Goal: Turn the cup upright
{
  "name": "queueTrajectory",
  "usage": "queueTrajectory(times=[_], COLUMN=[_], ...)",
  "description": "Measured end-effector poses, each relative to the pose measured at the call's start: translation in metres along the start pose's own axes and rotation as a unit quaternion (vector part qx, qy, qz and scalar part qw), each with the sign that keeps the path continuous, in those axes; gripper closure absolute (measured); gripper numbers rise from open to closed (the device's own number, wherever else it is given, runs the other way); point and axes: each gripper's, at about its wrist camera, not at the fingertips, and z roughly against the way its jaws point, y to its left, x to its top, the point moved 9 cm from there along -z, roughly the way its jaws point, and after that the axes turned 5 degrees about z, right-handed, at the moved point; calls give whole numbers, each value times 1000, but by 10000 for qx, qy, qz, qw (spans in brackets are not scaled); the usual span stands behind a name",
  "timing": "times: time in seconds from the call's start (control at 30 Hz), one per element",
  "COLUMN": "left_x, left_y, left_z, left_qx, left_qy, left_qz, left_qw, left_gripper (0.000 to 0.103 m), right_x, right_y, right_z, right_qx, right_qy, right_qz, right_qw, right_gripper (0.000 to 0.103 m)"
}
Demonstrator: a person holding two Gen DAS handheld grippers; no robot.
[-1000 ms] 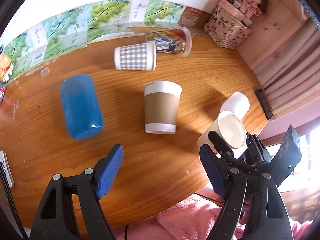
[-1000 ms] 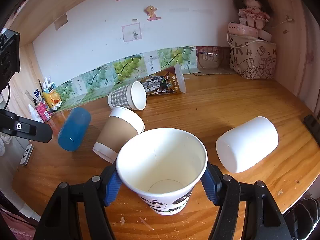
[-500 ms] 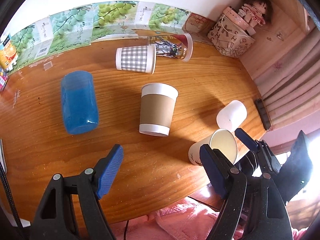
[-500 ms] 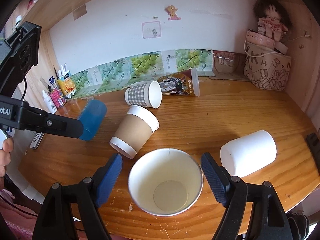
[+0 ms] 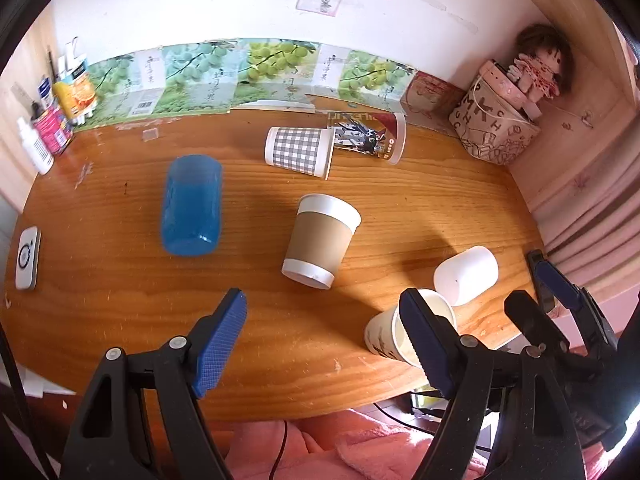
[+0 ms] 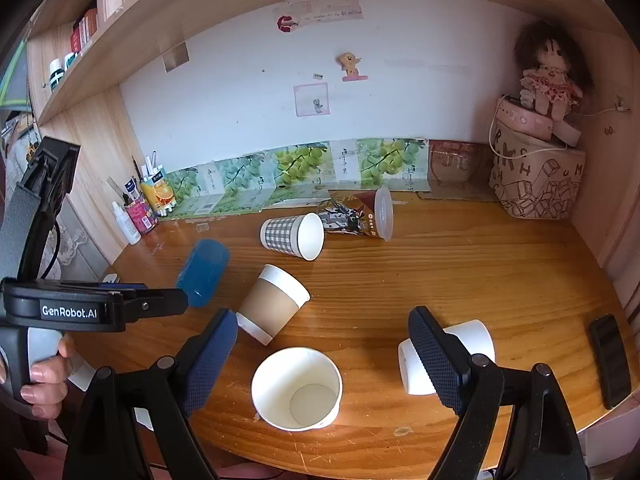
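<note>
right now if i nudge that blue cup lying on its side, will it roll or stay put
The blue cup would likely roll: it lies on its rounded side on the smooth wooden table. Its sides look nearly straight, so it may roll fairly straight. It appears empty, probably light.

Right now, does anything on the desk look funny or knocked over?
Yes. Five cups lie tipped on their sides on the wooden desk: the blue plastic tumbler, the grey checked paper cup, the printed clear plastic cup, the brown-sleeved paper cup and the plain white cup. Only the white paper cup stands upright.
</note>
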Motion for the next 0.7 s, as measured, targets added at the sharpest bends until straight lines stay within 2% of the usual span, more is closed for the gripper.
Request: queueTrajectory(times=[0.07, 0.2, 0.33, 0.4, 0.57, 0.7], left_x=[-4, -10, -14, -14, -15, -10], left_y=[-5, -14, -28, -33, -38, -43], left_z=[9, 28, 46, 56, 77, 98], left_qx=[-91, -156, -223, -174, -8, 362], left_qy=[-48, -273, -568, -795, -1171, -1685], left_qz=[156, 360, 270, 196, 271, 36], left_qw=[9998, 9989, 9978, 9965, 9927, 9850], left_gripper=[22, 21, 22, 22, 21, 20], right_x=[0, 5, 9, 12, 14, 16], right_y=[-6, -15, -22, -24, -20, -16], right_z=[3, 23, 47, 60, 82, 98], right_qx=[88, 320, 264, 176, 314, 331], right_qy=[233, 213, 179, 100, 85, -95], right_qz=[-61, -225, -251, -192, -147, -161], right_qw=[9997, 9990, 9992, 9996, 9994, 9993], right_gripper=[15, 15, 15, 15, 15, 15])
